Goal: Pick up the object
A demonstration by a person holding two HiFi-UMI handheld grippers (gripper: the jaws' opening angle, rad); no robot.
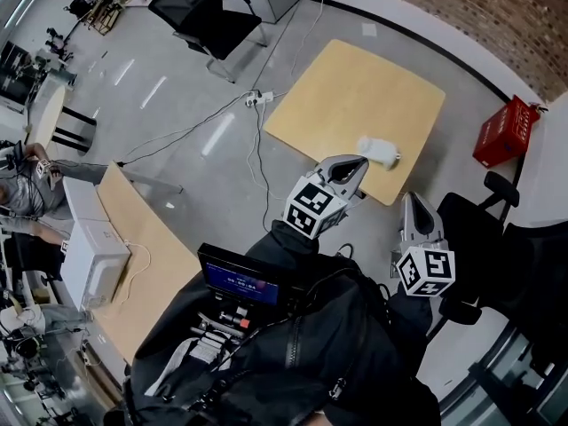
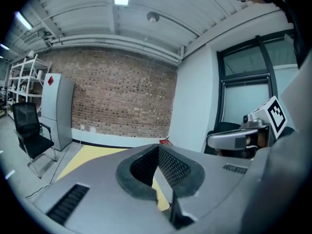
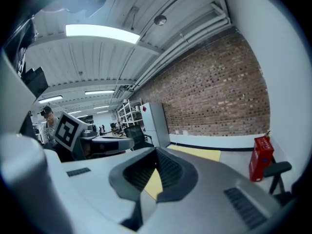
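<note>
A small white object [image 1: 380, 152] lies on its side near the front edge of a light wooden table [image 1: 355, 96]. In the head view my left gripper [image 1: 353, 165] is held in the air just left of and in front of the object, apart from it. Its jaws meet at the tips with nothing between them. My right gripper [image 1: 412, 201] hangs further back to the right, jaws together and empty too. The left gripper [image 2: 158, 147] and the right gripper [image 3: 156, 151] each hide the object in their own views. Only strips of the yellow table [image 2: 92, 157] show there.
A red crate [image 1: 506, 131] stands on the floor right of the table. Black office chairs stand at the back [image 1: 209, 16] and at my right [image 1: 479, 229]. Cables and a power strip [image 1: 257, 98] lie left of the table. A second desk [image 1: 151, 256] with a white box [image 1: 93, 260] is at left, with a person [image 1: 27, 185] seated beyond it.
</note>
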